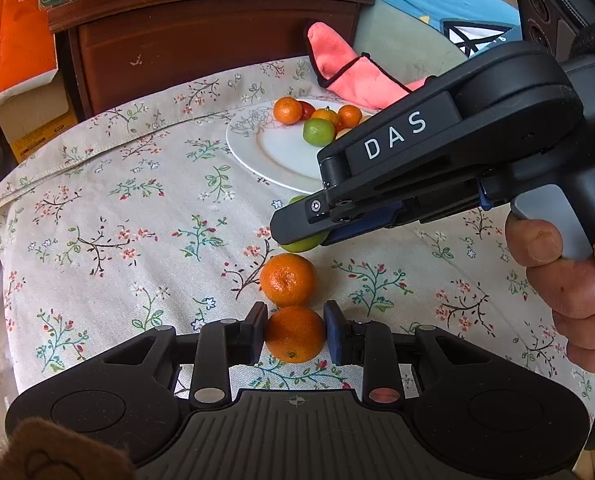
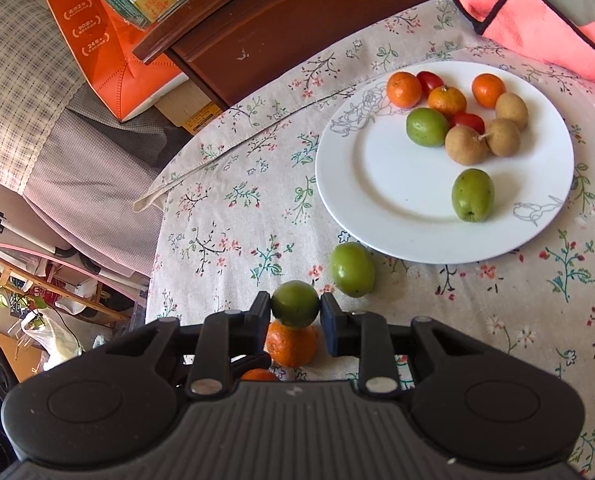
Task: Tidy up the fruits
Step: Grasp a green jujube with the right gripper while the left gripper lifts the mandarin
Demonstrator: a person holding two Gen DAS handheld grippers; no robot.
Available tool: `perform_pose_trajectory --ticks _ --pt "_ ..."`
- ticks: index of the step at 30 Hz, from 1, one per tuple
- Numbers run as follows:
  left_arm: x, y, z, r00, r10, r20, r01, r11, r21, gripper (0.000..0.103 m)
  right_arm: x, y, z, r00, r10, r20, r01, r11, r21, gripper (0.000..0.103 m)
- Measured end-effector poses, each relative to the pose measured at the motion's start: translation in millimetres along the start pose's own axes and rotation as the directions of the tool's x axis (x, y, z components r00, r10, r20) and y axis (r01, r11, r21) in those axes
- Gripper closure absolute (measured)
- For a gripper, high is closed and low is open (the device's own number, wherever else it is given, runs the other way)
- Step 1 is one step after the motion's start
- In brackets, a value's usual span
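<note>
My left gripper (image 1: 295, 334) is shut on an orange mandarin (image 1: 295, 334) just above the floral tablecloth. A second mandarin (image 1: 288, 279) lies on the cloth just beyond it. My right gripper (image 2: 296, 310) is shut on a green fruit (image 2: 296, 309); in the left wrist view that fruit (image 1: 303, 243) peeks out under the right gripper's fingers. Another green fruit (image 2: 352, 269) lies on the cloth by the white plate (image 2: 397, 200). The plate holds several mandarins, green fruits, brown fruits and small red ones.
A pink cloth (image 2: 537, 12) lies behind the plate. A dark wooden cabinet (image 1: 201, 40) stands past the table's far edge, with orange boxes (image 2: 109, 52) beside it. The table edge drops off at the left.
</note>
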State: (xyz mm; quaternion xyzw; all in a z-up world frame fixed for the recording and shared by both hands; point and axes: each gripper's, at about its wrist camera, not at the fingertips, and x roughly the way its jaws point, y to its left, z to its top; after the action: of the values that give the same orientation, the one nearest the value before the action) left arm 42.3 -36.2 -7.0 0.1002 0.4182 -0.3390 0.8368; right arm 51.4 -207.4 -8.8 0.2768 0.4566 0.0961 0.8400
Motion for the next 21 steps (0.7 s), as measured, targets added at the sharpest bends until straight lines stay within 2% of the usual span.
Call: perform_pose_trajectory --ticks 7,12,16,21 --pt "-12 3 12 0.999 -0.027 0.043 0.029 0.999 -0.043 0.075 -16 5 6 0.998 0.043 0.036 -0.043 0.999 -0.01 0.076" --pt "-16 4 22 0.997 -0.019 0.078 0.025 0.997 -0.069 0.075 -27 1 14 0.996 0.049 0.073 -0.05 0.999 0.007 0.076" --pt "-18 11 32 0.993 -0.028 0.116 0.043 0.99 -0.132 0.075 -35 -5 21 0.994 0.035 0.105 -0.037 0.999 0.018 0.076" --pt "-14 18 48 0.986 0.032 0.162 -0.002 0.983 -0.182 0.075 -49 -10 28 0.987 0.01 0.158 -0.012 1.0 0.011 0.076"
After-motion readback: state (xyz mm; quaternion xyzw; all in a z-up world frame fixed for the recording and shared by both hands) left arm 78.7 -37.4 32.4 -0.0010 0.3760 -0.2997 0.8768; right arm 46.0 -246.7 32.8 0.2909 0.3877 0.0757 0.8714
